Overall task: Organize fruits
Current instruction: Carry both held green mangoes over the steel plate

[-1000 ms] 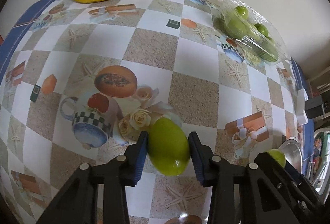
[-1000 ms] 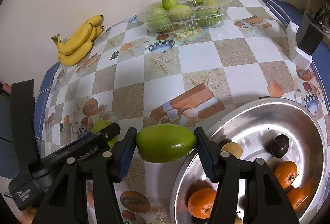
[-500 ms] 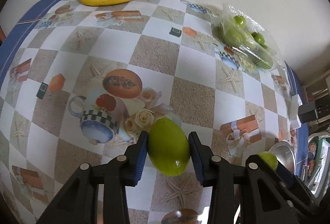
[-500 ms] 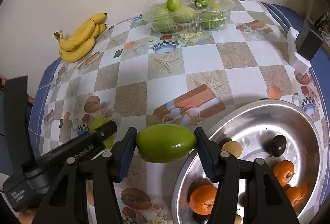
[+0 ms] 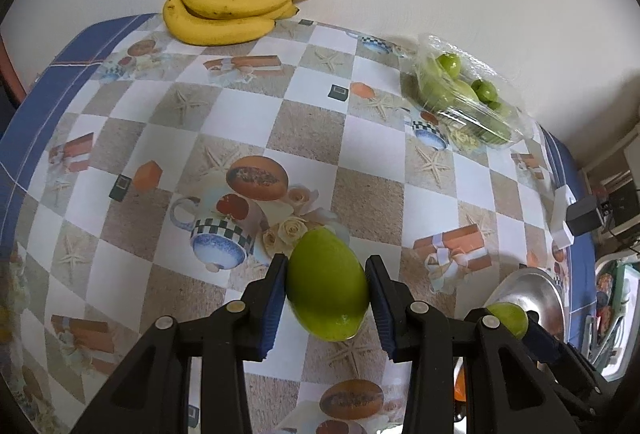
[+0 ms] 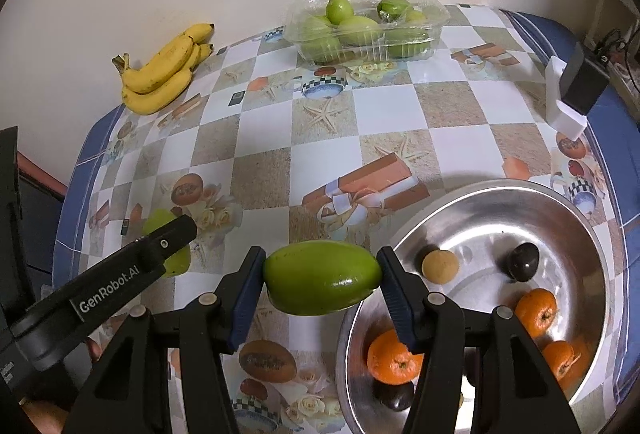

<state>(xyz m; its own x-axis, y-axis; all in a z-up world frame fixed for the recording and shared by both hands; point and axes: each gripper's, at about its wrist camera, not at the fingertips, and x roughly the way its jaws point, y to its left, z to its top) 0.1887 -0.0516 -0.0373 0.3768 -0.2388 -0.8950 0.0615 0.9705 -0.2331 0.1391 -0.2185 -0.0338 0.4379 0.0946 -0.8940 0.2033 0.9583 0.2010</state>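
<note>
Left gripper [image 5: 326, 292] closed on a green mango [image 5: 327, 285], held by its sides, long axis pointing away, above the patterned tablecloth [image 5: 312, 130]. Right gripper [image 6: 320, 284] closed on a second green mango [image 6: 321, 277], gripped end to end, hanging beside the near rim of the steel bowl [image 6: 576, 210].

In the bowl: tangerines [image 6: 393, 356], a tan round fruit [image 6: 439, 266] and a dark oval fruit [image 6: 523, 261]. Near the wall: clear plastic tray [image 6: 366, 28] loaded with more green fruit, and a bunch of bananas [image 6: 166, 70] well apart from it.

Progress, as judged: sorting under way, with both mangoes lifted but not yet placed; destination probably the tray of like fruit, though not certain.

Held mangoes: smooth, glossy, uniformly green, unblemished, ovoid; firm-looking under the pads.
</note>
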